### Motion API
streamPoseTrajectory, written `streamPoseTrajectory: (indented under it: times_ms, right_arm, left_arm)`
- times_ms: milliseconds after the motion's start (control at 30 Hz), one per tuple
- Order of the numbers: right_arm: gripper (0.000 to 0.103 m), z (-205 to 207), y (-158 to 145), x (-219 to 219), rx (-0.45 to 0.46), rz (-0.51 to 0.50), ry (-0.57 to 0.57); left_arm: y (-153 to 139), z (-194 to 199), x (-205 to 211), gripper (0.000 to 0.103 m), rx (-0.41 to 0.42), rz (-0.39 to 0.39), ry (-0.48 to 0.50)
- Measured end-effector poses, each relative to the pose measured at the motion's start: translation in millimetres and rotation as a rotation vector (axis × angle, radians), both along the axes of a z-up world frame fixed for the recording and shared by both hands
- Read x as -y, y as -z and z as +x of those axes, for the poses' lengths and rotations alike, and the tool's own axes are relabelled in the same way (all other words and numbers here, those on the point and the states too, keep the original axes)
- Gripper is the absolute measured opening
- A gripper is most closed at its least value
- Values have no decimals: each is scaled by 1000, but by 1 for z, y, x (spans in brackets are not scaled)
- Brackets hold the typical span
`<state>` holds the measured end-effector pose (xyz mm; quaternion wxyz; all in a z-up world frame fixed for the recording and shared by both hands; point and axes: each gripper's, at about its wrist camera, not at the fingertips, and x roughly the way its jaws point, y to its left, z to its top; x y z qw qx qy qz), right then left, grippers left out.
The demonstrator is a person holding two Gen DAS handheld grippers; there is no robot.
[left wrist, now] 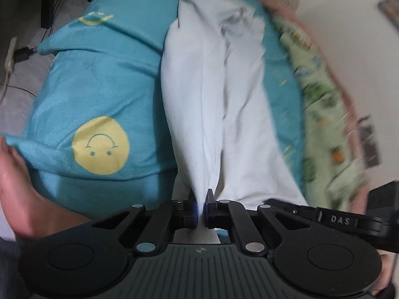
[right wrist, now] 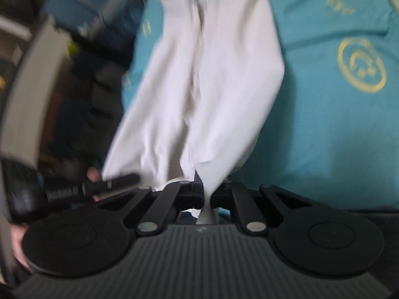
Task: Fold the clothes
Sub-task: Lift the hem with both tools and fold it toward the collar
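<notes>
2 grippers, left gripper (left wrist: 201,208) and right gripper (right wrist: 206,194), each clamped on white garment (left wrist: 224,99).

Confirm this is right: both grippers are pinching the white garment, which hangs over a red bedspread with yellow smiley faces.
Wrong colour. The bedspread is teal, not red, as the left wrist view shows. The rest holds: the left gripper and the right gripper each pinch the white garment, and the smiley faces are yellow.
</notes>
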<state>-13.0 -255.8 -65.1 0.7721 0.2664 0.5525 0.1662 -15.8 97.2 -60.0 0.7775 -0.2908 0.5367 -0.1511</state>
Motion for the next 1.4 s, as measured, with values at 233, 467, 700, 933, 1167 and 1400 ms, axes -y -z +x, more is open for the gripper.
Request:
streamPoseTrajectory:
  times_ms: [233,467,700,933,1167,1400]
  right_arm:
    - [5,-23,-70,39,184,87,120]
    - [5,-67,-85,32,262,85,149]
    - [5,-132,-77,50,281,117,209]
    - [5,-154,-82,61,309,147,255]
    - [5,-99,-86,56,348,111,297]
    - [5,-6,-84,45,399,-2,310]
  left_arm:
    - [-48,-17,-28,5,104,-165,-192]
    - [-79,-66,-24,5,154,-177,-193]
    - [-75,-125,-33,5,118,-185,-194]
    - [-78,-145,-25,5,142,-177,-192]
    - [-84,-78,-22,5,160,-92,-233]
    - [-100,13,-6,5,285,51,-260]
